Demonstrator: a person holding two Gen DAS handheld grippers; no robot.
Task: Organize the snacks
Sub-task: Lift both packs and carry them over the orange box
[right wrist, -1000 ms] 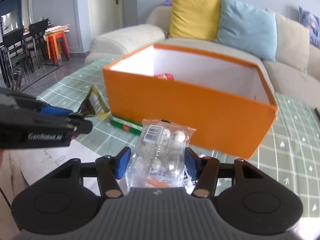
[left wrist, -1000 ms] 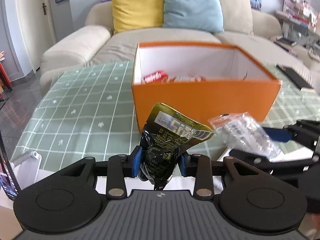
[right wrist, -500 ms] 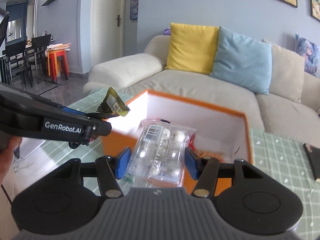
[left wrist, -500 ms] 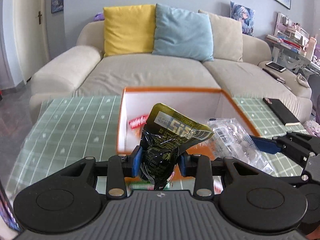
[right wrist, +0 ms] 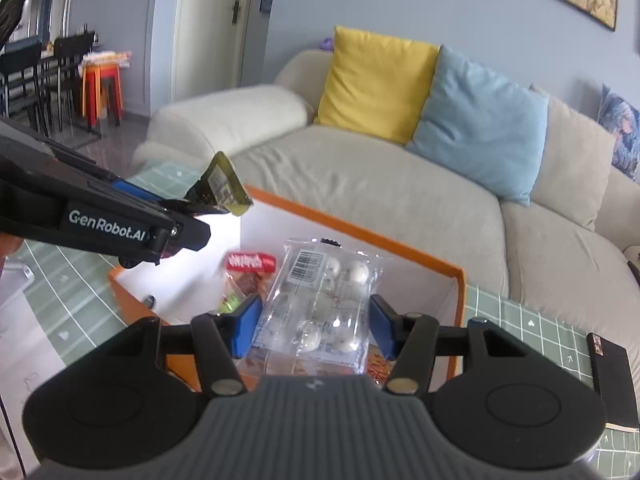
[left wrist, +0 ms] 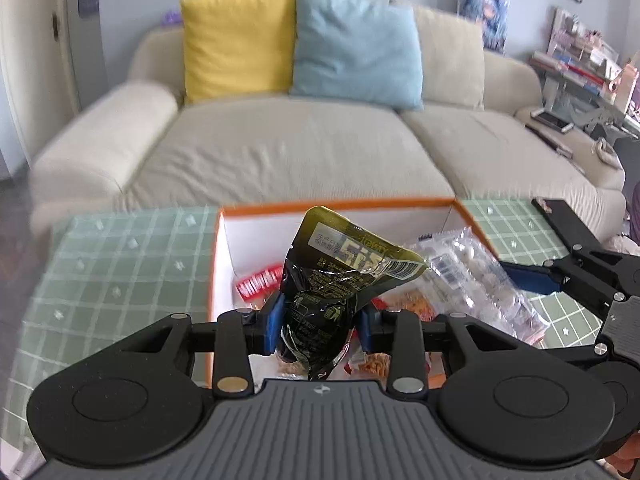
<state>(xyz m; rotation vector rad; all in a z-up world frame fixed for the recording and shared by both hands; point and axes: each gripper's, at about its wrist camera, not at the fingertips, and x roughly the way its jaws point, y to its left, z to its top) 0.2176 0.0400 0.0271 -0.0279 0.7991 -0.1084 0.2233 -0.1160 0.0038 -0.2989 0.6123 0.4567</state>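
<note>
Within the last second I had lifted both packets from in front of the orange box [left wrist: 400, 203] to above its open top. My left gripper [left wrist: 318, 326] was clamped on the dark snack pouch [left wrist: 332, 280] at the centre of its frame; my right gripper [right wrist: 312, 326] pinched the clear packet of white balls [right wrist: 324, 308], low in its own. A red packet [right wrist: 250, 262] already lay inside. On the green checked bench [left wrist: 112, 264], I judged release came next.
</note>
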